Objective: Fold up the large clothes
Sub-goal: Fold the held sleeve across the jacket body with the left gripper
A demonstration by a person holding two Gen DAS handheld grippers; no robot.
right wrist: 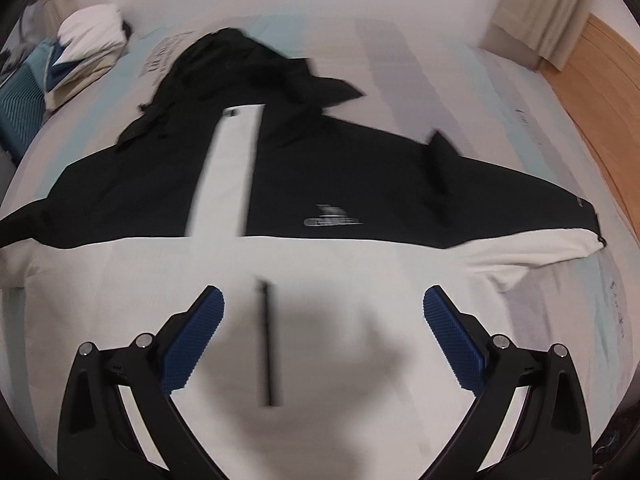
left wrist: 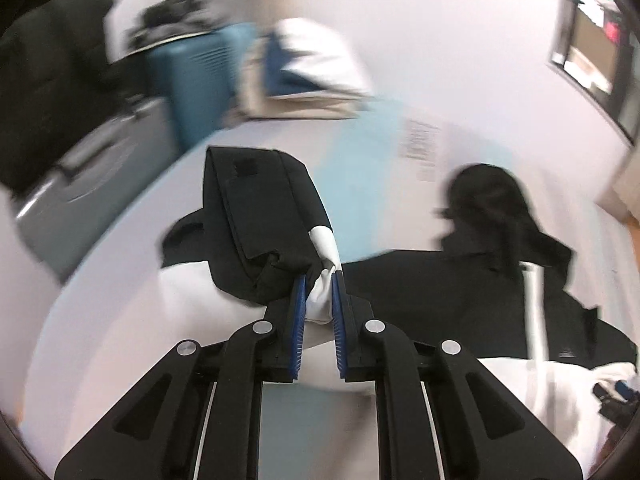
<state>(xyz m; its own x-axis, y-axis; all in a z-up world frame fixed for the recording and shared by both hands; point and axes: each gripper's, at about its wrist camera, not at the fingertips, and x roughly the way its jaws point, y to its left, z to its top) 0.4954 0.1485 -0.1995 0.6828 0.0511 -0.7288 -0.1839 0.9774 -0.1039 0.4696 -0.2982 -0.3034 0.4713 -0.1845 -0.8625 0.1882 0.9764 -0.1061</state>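
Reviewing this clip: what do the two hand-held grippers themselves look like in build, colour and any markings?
Both match. The left hand-held gripper and the right hand-held gripper each have matte black angular linkage arms with triangular cut-outs, round silver pivot pins, and blue finger pads with a fine ribbed, bumpy texture. Thin pale rods run along the left one's frame. No cables, logos or sleeves show.

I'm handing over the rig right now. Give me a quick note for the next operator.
Left hand-held gripper: shut on the cuff end of the black-and-white jacket's sleeve, lifted off the bed.
Right hand-held gripper: open, empty, above the jacket's white lower half.
Large black-and-white jacket: front up on the pale striped bedsheet, hood at the far end, right sleeve out flat.
Done: left sleeve picked up.
Left: every fold, apparently.
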